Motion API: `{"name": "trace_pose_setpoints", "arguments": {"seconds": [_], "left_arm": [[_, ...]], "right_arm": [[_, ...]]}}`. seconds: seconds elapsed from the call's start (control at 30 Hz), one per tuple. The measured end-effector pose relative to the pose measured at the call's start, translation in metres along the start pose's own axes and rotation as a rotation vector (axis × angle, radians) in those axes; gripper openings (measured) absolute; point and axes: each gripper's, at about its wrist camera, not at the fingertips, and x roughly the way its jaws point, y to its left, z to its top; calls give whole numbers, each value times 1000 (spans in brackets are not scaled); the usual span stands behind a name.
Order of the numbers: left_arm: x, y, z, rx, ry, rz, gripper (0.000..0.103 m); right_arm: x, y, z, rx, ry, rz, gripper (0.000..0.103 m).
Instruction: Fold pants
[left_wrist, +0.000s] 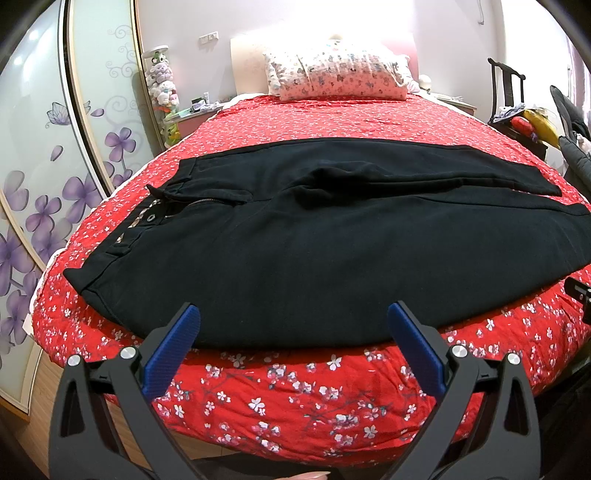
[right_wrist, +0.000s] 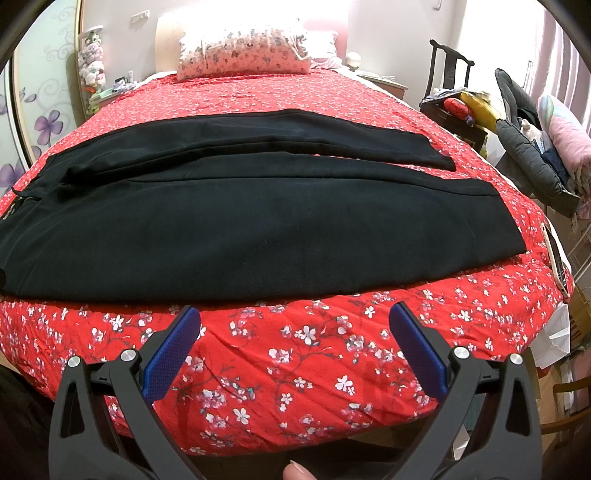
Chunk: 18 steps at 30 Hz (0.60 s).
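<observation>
Black pants lie flat across the red floral bed, waistband with open zipper at the left and both legs running right. In the right wrist view the pants show their two leg ends at the right, side by side. My left gripper is open and empty, its fingertips over the pants' near edge. My right gripper is open and empty, just short of the near leg's edge over the bedspread.
The red floral bedspread covers the bed, with a patterned pillow at the head. A wardrobe with purple flowers stands at the left. A dark chair with clothes and toys stands at the right. A phone lies at the bed's right edge.
</observation>
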Motion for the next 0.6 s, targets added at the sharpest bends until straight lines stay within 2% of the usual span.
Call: {"name": "trace_pose_setpoints", "arguments": {"seconds": [0.6], "left_arm": [[0,0,0,1,1,0,101]], "right_arm": [[0,0,-1,-1,1,0,102]]}}
